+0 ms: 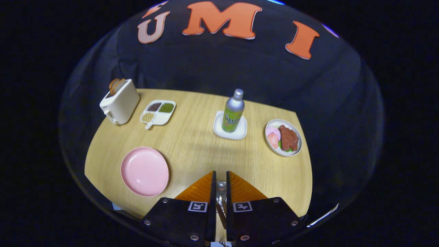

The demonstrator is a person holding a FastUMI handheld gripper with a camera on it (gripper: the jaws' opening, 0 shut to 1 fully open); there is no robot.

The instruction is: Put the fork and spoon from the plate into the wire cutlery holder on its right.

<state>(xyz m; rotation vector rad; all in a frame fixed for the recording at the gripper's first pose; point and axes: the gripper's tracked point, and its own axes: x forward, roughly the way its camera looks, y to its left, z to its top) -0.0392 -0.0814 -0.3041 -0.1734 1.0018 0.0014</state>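
Now the gripper (219, 187) is pinching a metal utensil (221, 192), held above the worktop (192, 137), probably for carrying; pink plate (144, 171) lies empty.

The gripper (219, 178) is held above the near edge of the table, pointing forward and down, its two fingers drawn nearly together with a narrow gap clamping something shiny.

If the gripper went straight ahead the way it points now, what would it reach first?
Probably the bottle standing on its white square dish, roughly in line beyond the gripper. Bare table lies between. The fingers are nearly closed on something metallic; depth is hard to judge.
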